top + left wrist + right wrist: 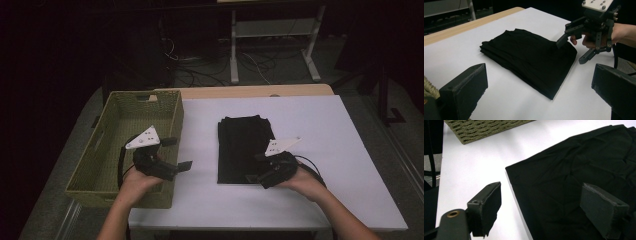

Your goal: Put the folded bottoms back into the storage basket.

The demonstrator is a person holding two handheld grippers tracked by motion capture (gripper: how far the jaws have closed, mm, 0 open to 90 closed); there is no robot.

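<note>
The right gripper (254, 167) hangs over the near right corner of the folded black cloth (243, 147), its jaws spread wide with nothing pinched; one jaw is over the cloth, the other beyond its near edge above the white table (320, 150). Whether a pad touches the fabric I cannot tell. The left gripper (177, 153) is also wide open and empty, held over the right wall of the woven basket (90, 170) and pointing right toward the cloth. The cloth lies flat at the table's middle, just right of the basket, which sits on the table's left edge.
</note>
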